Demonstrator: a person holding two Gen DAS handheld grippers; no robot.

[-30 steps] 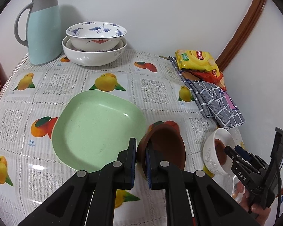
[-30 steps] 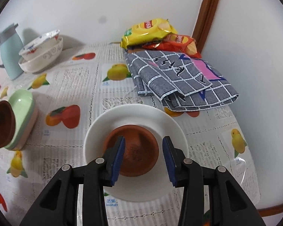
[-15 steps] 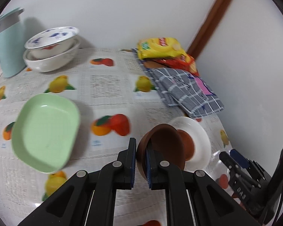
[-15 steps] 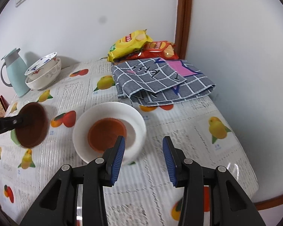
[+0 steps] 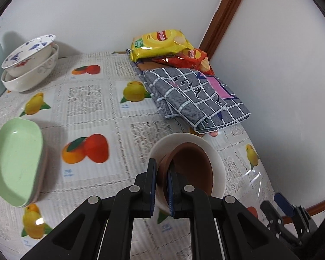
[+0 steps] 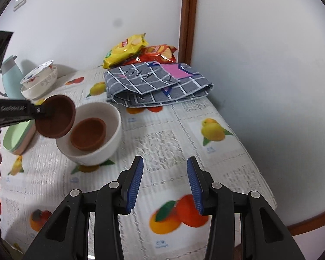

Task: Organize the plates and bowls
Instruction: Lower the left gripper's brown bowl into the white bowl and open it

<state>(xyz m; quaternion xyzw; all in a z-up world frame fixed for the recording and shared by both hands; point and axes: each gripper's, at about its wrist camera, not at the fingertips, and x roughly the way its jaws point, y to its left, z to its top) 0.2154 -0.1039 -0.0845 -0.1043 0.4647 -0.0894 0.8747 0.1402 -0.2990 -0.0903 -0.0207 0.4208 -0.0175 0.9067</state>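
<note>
My left gripper (image 5: 161, 185) is shut on the rim of a small brown bowl (image 5: 188, 171) and holds it tilted just above a white bowl (image 5: 216, 160). In the right wrist view the held brown bowl (image 6: 56, 117) hangs over the left rim of the white bowl (image 6: 110, 140), which holds a second brown bowl (image 6: 88, 133). My right gripper (image 6: 165, 181) is open and empty, above the tablecloth in front of the white bowl. A green plate (image 5: 15, 160) lies at the left. Two stacked white bowls (image 5: 30, 65) stand at the back left.
A folded grey checked cloth (image 5: 195, 95) and yellow and red snack bags (image 5: 162, 43) lie at the back right by the wall. A pale blue jug (image 6: 8, 78) stands at the back left. The table's right edge (image 6: 268, 186) runs close to the wall.
My left gripper carried the brown bowl to the right, from beside the green plate to over the white bowl. My right gripper drew back from the white bowl, still open.
</note>
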